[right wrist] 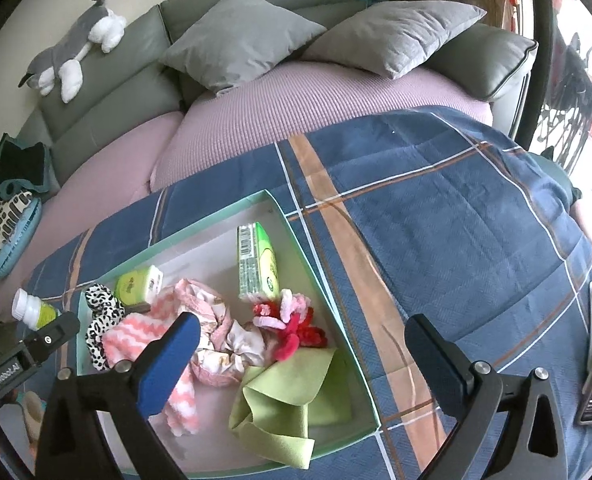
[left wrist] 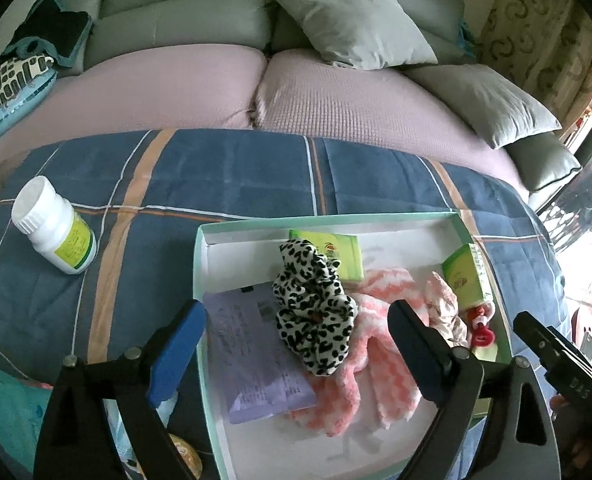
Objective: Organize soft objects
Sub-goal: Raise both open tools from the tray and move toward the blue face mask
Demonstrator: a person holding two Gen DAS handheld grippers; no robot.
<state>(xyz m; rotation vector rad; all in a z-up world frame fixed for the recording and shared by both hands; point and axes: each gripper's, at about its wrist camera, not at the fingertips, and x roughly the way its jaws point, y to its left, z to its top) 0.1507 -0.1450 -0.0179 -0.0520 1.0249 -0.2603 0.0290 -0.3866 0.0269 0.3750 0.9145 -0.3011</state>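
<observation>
both hand-held grippers, left hand-held gripper point(left wrist: 296, 344) and right hand-held gripper point(right wrist: 301, 354), gape empty above the box point(left wrist: 200, 264); its near edge is cut off, leopard scrunchie point(left wrist: 315, 312) half-covering the pink sock point(left wrist: 375, 364).

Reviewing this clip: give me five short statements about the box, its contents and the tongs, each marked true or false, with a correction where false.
1. The leopard-print scrunchie lies inside the shallow box. True.
2. The white pill bottle lies inside the box. False: it lies outside, on the blue plaid blanket.
3. The left tongs stand open, gripping nothing. True.
4. The right tongs are clamped on the green cloth. False: they stand open and empty; the cloth lies in the box.
5. A pink-and-white fuzzy sock lies in the box. True.
</observation>
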